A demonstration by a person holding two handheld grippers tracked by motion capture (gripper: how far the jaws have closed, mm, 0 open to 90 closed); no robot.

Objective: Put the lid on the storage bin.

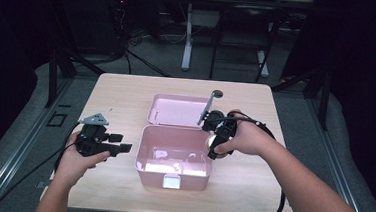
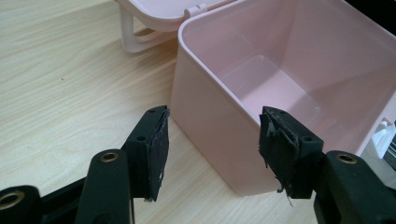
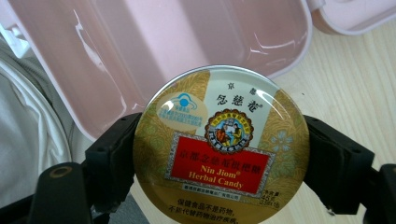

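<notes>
Gold and red, the round Nin Jiom Herbal Candy tin (image 3: 221,151) sits clamped edge to edge between the jaws of the right gripper (image 1: 217,133), right of centre in the high view, just at the right rim of the open pink plastic box (image 1: 173,160). The box's lid (image 1: 178,110) lies flat behind it. At the left of the frame, the left gripper (image 2: 212,151) hovers beside the box's wall, jaws spread wide and holding nothing, over the pale wooden table (image 1: 122,91).

Open from above into the box (image 1: 145,153); lid (image 1: 175,110) lying flat behind, blocking the rear approach; bare table (image 1: 117,88) left and front; tin (image 3: 221,144) in right gripper (image 1: 218,137) crowding the right rim.
</notes>
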